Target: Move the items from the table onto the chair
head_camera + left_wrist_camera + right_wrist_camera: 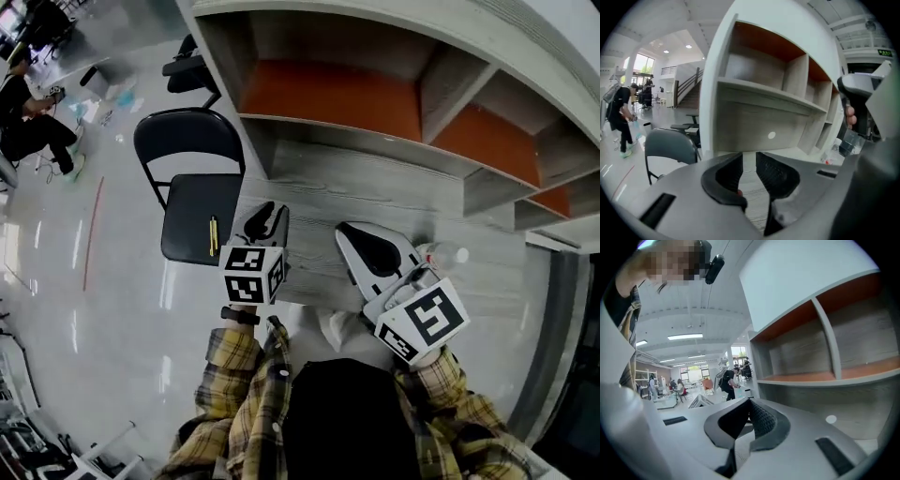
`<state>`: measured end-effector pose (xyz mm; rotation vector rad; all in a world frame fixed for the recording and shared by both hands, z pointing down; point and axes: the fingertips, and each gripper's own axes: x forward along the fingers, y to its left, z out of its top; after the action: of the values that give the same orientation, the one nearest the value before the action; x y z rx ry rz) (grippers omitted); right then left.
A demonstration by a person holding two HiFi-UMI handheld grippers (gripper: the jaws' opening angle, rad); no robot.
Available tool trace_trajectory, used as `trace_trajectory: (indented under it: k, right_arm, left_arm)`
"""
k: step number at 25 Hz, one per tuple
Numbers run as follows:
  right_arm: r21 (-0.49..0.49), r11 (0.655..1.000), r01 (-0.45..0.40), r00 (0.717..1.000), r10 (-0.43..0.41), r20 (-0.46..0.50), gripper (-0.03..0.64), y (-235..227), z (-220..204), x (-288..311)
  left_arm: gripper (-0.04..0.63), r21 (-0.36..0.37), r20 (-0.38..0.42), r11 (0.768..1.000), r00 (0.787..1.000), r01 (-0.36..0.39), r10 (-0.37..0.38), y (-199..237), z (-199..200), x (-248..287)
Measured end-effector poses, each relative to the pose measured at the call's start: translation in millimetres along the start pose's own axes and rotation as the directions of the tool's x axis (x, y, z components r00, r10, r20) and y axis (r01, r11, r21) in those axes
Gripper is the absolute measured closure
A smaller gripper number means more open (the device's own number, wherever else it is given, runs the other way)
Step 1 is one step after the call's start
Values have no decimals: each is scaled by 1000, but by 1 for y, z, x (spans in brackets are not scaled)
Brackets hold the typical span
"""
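1. Two big things frame the job: the table (375,192), which stands under a shelf unit (328,103), and the chair (192,202) at the table's left end. The chair seat is the drop-off.
2. My left claw (749,164) hangs over the table's left edge, just beside the chair. Its jaws stand a narrow gap apart with nothing between them.
3. My right claw (749,411) is over the table nearer to me, with its jaws together and empty.
4. One clear bottle (446,253) lies on the table just right of the right claw. I judge it is the item left to move. Next I need to spread that claw wide, straddle the bottle and close on it.
5. One yellow pen (213,234) already lies on the chair seat.
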<state>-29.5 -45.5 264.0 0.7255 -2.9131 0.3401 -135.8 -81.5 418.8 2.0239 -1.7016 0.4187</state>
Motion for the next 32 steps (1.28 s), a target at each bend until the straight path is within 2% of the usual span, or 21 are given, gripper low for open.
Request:
trace_trajectory:
  k: [3, 6, 8, 13, 16, 20, 22, 26, 32]
  right_arm:
    - [-24, 999, 46, 998, -45, 53, 600, -19, 26, -30]
    - [-34, 992, 124, 988, -120, 102, 600, -45, 47, -72]
    - [-32, 981, 190, 976, -185, 116, 600, -66, 53, -103]
    - [7, 938, 345, 932, -344, 111, 600, -115, 43, -178]
    - [42, 909, 415, 903, -417, 105, 600, -136, 32, -216]
    - [89, 880, 467, 875, -474, 95, 600, -157, 17, -252]
    - [109, 866, 488, 863, -497, 87, 600, -163, 11, -266]
    - [131, 853, 506, 853, -517, 71, 600, -170, 0, -283]
    - [160, 846, 508, 852, -521, 51, 600, -176, -12, -290]
  left_arm:
    - [538, 27, 33, 996, 996, 86, -87, -72, 18, 3]
    - [558, 98, 30, 975, 978, 200, -204, -149, 26, 8]
    - [560, 155, 13, 946, 957, 286, -291, -201, 25, 15]
    - [555, 265, -73, 846, 885, 462, -460, -307, 8, 28]
    - [465, 300, -123, 796, 848, 526, -515, -349, -7, 37]
    - [347, 320, -190, 761, 825, 564, -532, -377, -34, 57]
    - [293, 325, -211, 759, 826, 564, -523, -384, -46, 67]
    - [232, 328, -208, 793, 858, 514, -470, -383, -60, 89]
    - [225, 322, -242, 819, 877, 476, -414, -380, -82, 113]
